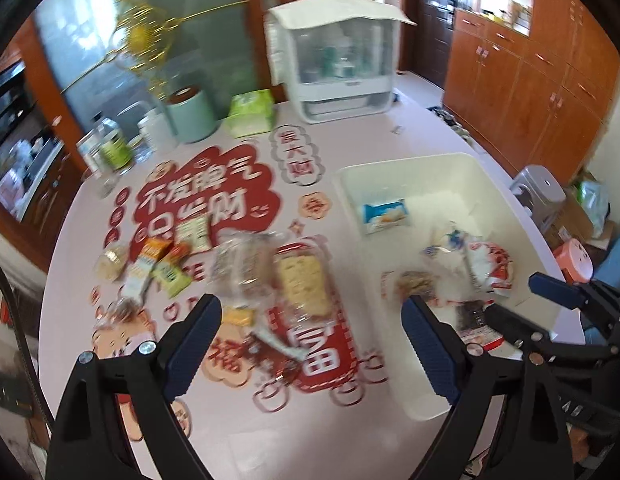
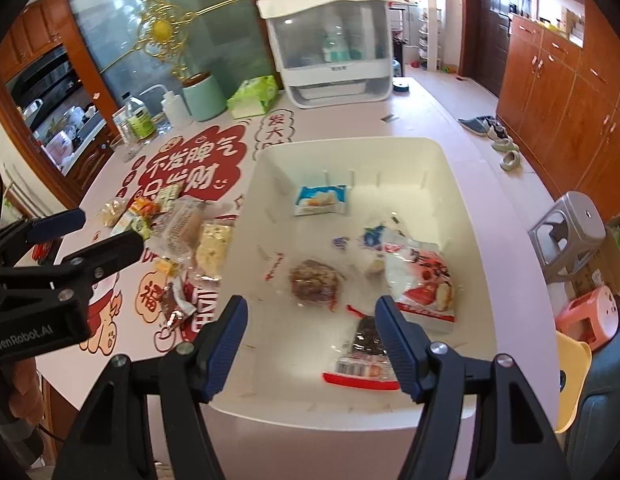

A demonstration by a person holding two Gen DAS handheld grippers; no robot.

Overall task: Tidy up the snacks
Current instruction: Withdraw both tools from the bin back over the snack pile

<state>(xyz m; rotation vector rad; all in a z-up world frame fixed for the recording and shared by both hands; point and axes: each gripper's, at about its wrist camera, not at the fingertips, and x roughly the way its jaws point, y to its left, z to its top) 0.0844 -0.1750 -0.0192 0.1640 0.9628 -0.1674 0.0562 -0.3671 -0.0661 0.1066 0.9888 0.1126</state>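
Left wrist view: I log my left gripper (image 1: 312, 334) at six o'clock, jaws spread wide with nothing between the pads, hanging over the pink table (image 1: 390, 148). Loose snacks lie in a heap from nine o'clock to centre: a yellow cracker pack (image 1: 302, 286), a clear-wrapped brown biscuit pack (image 1: 240, 262), small orange and green packets (image 1: 162, 264). The white bin (image 1: 414, 172) sits at three o'clock, holding a blue-and-white packet (image 1: 386, 214) and a red-and-white bag (image 1: 490, 266). My right gripper (image 1: 510, 306) enters at four o'clock. At twelve o'clock stand a white lidded cabinet (image 1: 338, 56), a green tissue pack (image 1: 252, 112) and a mint canister (image 1: 190, 114).

Right wrist view: my right gripper (image 2: 310, 338) at six o'clock is spread and empty above the white bin (image 2: 466, 208), which fills the centre. Inside it I count the blue-and-white packet (image 2: 320, 199), a round brown snack in clear wrap (image 2: 314, 282), the red-and-white bag (image 2: 424, 284) at three o'clock, and a dark packet (image 2: 364, 352) just beside the right finger. The loose heap (image 2: 182, 236) lies at nine o'clock, outside the bin, beside my left gripper (image 2: 82, 226).
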